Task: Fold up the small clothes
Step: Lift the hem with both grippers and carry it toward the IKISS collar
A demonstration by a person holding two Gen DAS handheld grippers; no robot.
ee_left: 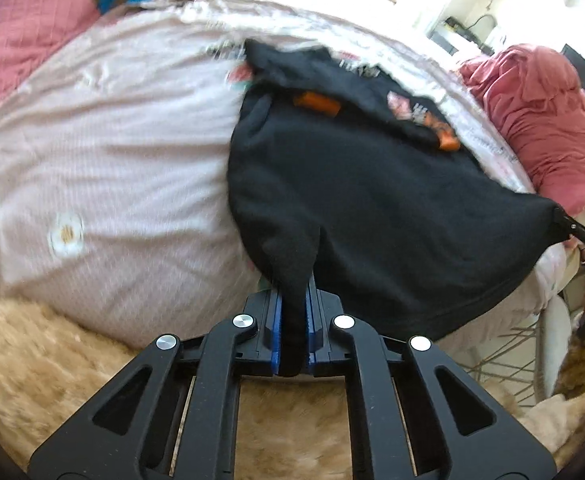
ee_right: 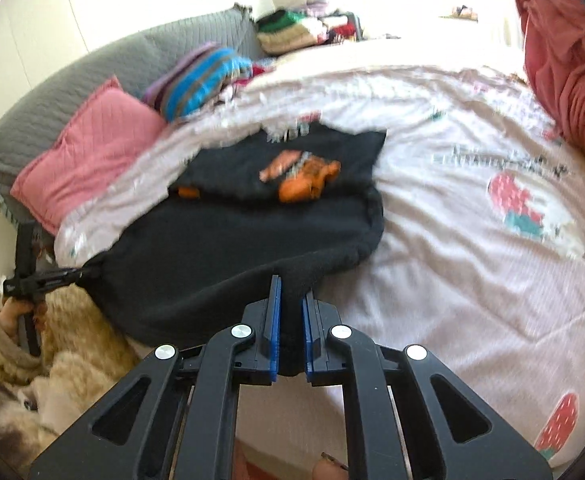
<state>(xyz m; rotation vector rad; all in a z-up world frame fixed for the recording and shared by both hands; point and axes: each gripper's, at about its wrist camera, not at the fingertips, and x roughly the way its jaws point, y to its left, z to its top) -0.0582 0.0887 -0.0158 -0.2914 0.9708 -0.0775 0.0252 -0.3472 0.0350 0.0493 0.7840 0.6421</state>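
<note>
So the fold looks barely started to me: the black top (ee_left: pixel 372 208) is mostly spread out on the pink bedspread (ee_left: pixel 104 152), with its far end already doubled over so the orange print (ee_right: pixel 300 184) faces up, but the near half isn't brought over yet and nothing's squared off, so I'd say most of the folding is left. The left gripper (ee_left: pixel 292 320) is clamped right down, blue pads pinching a bunched corner of the near hem, and the fabric runs up and away from it toward the far side of the bed. The right gripper (ee_right: pixel 290 320) is the same deal, closed tight on the other near corner, cloth wedged between its pads. From the left claw's view the right one sits well off to its right at the stretched tip of the hem; the edge between them hangs taut and a bit lifted off the bedspread. Next job is probably carrying that edge forward over the print
</note>
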